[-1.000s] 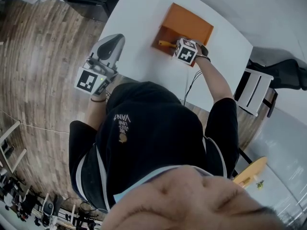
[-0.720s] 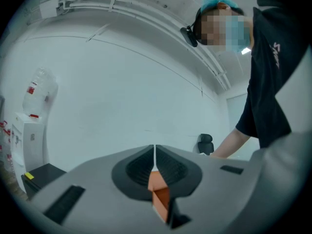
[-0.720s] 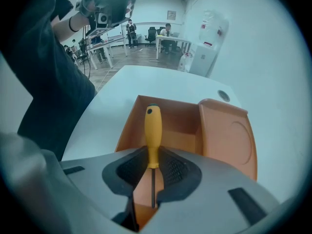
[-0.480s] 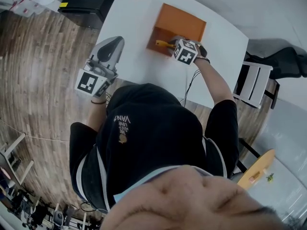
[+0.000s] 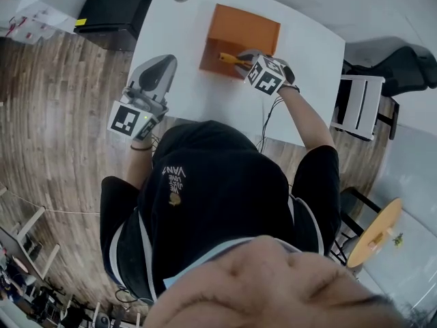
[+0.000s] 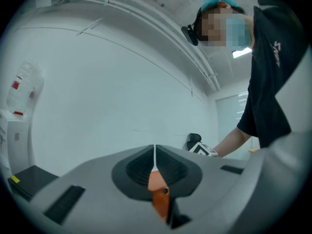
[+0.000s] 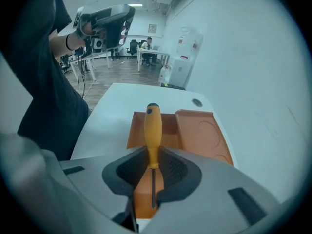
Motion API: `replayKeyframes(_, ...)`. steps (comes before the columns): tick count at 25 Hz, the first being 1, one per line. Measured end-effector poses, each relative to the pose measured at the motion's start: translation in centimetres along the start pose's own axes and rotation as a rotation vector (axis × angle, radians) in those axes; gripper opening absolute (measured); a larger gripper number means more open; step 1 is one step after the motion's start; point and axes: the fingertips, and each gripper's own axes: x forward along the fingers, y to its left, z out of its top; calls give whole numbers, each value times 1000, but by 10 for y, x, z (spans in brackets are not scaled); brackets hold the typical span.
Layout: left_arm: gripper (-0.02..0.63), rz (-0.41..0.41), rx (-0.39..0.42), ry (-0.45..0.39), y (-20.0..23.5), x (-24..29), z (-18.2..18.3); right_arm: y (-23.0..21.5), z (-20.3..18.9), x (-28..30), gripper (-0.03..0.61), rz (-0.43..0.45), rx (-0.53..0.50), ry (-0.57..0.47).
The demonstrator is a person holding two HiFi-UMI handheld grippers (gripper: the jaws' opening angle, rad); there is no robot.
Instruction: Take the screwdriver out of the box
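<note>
Clamping screwdriver [image 7: 152, 126] in right gripper [image 7: 152, 155], raised above box [image 7: 204, 130] at far edge of tabletop [image 7: 105, 118], higher than a second ago. Looks basically out. Keeping left gripper [image 6: 154, 162] closed, empty.

L claw [image 6: 154, 158] closed, empty; white wall [image 6: 97, 91] ahead

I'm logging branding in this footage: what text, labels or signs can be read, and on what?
"VANS": white print on the black shirt; the smaller print beside it is unreadable.
Left cube, right cube: square markers only, no words.
Red labels on the white unit: too blurred.
</note>
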Motion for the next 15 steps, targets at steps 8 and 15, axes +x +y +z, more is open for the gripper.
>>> replayKeyframes(8,21,-19,26,-2,-7,-1,-4,-4,7,-23,77,-72,97,-100)
replayKeyframes(15,21,-31,30,4,-17,0,-3,-7,17,-50,77,-126,211,-219)
